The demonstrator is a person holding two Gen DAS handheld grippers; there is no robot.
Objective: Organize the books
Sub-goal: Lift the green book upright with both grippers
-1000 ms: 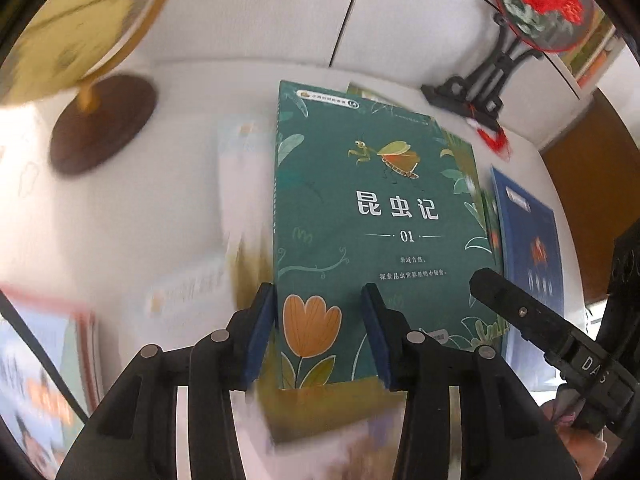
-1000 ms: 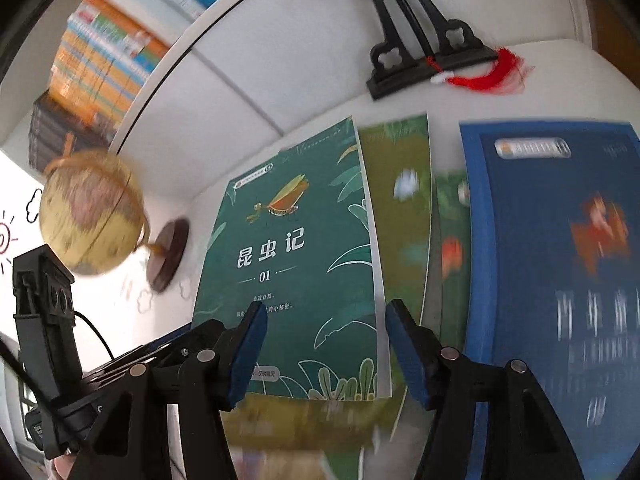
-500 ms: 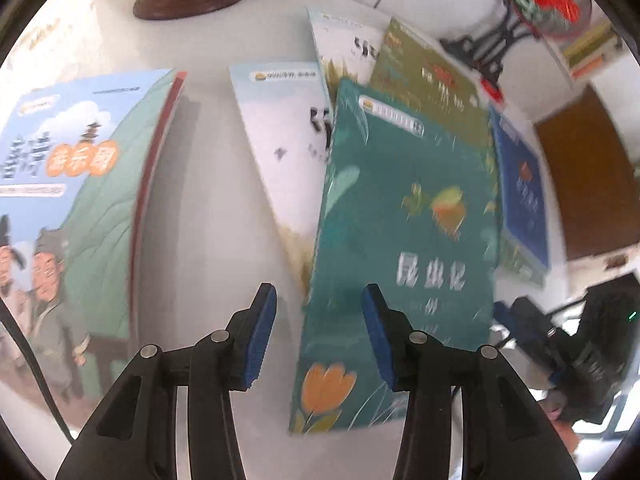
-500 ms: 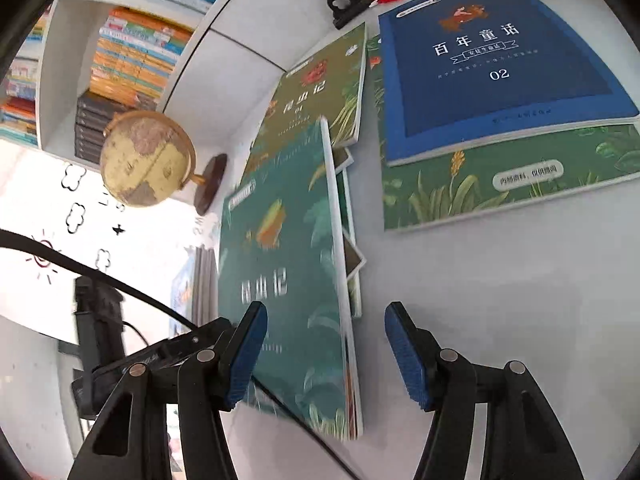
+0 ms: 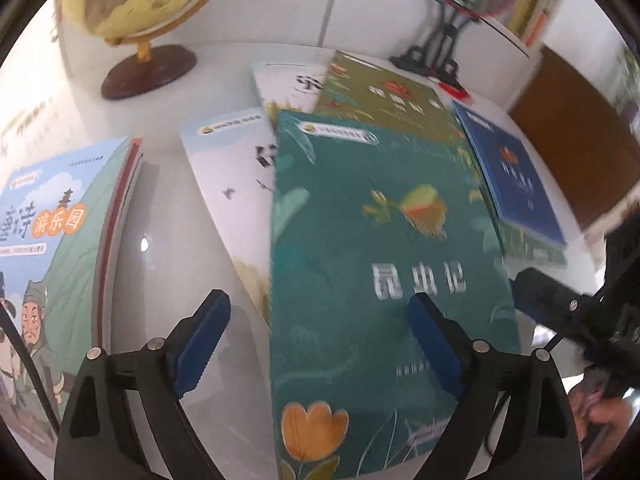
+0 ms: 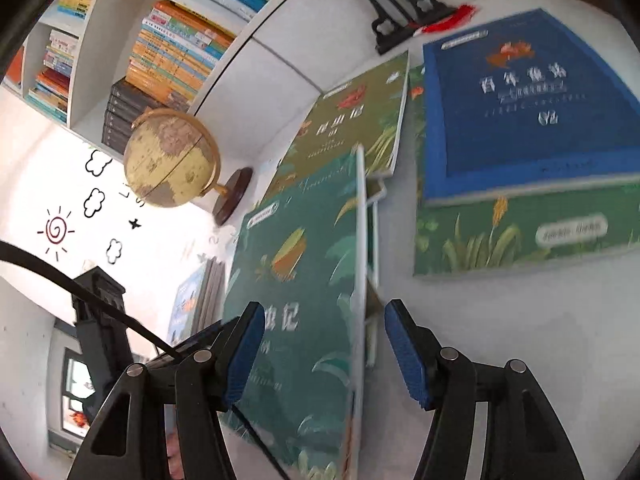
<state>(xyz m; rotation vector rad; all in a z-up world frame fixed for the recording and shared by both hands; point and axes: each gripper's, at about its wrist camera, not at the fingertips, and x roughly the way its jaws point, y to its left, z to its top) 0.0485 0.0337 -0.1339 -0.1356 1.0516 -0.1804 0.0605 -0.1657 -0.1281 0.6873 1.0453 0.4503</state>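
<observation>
On the white bench (image 5: 168, 216), both hand-held grippers, left (image 5: 316, 344) and right (image 6: 324, 350), gape empty over the green book (image 5: 380, 280); square its edges before closing.

This looks like a child's study or reading room at home. White bookshelves (image 6: 132, 60) are packed with colourful book stacks, a globe (image 6: 172, 158) stands on a white table (image 6: 500, 340) strewn with children's books (image 5: 380, 260), cloud and sun doodles (image 6: 56, 232) decorate the wall, and a red ornamental fan stand (image 5: 456, 4) sits nearby.
</observation>
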